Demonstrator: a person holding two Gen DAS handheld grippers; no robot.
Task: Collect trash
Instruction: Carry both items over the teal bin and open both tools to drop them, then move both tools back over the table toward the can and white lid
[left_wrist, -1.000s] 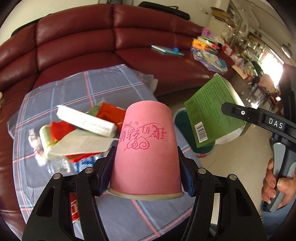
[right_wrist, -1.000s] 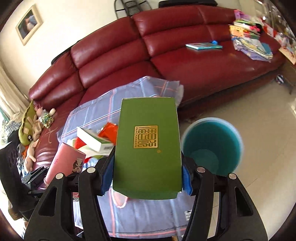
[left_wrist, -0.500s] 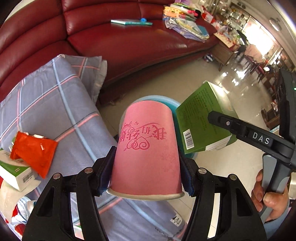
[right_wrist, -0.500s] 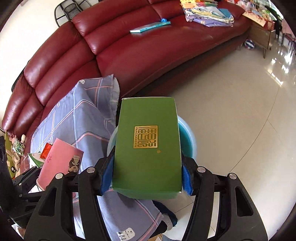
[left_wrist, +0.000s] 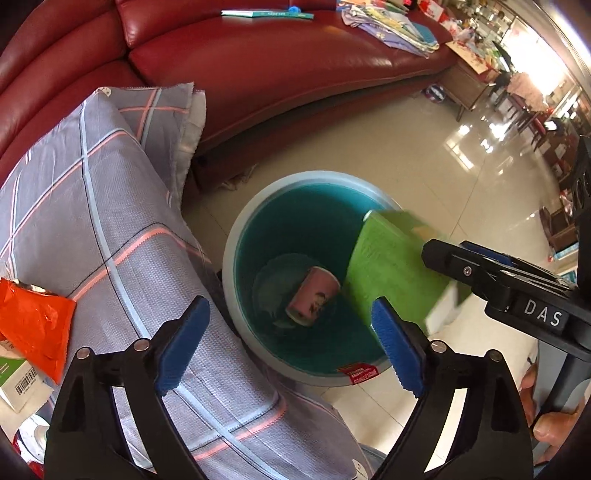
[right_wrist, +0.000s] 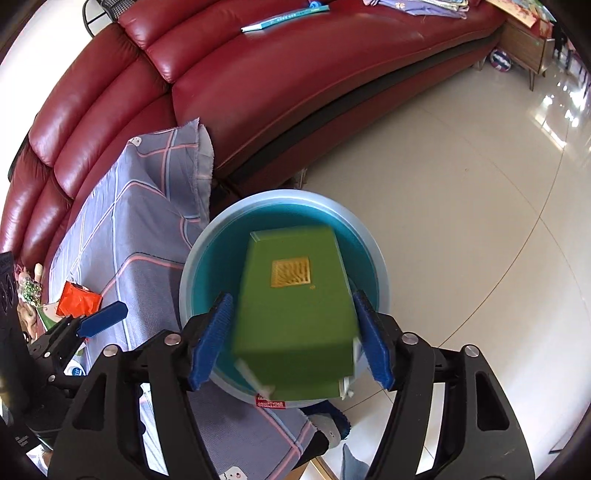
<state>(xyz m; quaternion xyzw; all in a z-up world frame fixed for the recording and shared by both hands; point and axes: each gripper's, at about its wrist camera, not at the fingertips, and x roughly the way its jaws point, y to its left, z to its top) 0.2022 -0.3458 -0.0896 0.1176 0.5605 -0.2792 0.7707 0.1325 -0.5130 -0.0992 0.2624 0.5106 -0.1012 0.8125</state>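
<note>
Left wrist view: a plaid cloth (left_wrist: 110, 229) covers the table on the left, a red sofa (left_wrist: 277, 62) curves behind it, and glossy tile floor (left_wrist: 424, 155) runs off to the right. On the floor beside the table stands a teal bin (left_wrist: 236, 266). The left gripper (left_wrist: 291, 343) hangs above it with jaws spread wide, nothing between the blue pads. Down on the bin's bottom lies a pink cup (left_wrist: 314, 295) on its side. A green box (left_wrist: 391, 273), motion-blurred, is at the bin's right rim beside the other tool's finger. An orange wrapper (left_wrist: 33, 325) lies on the cloth at far left.

Right wrist view: same sofa, cloth and tiles, looking straight down into the bin (right_wrist: 373, 251). The right gripper (right_wrist: 291, 339) is wide open; the box (right_wrist: 295, 306) sits between the pads, blurred, seemingly clear of both, though the blur makes contact hard to rule out. Its gold stamp faces the camera. The box hides the bin's floor here, so the cup shows only from the left. The left gripper's blue pad (right_wrist: 103, 317) shows at the left edge over the cloth, near the wrapper (right_wrist: 77, 301).
</note>
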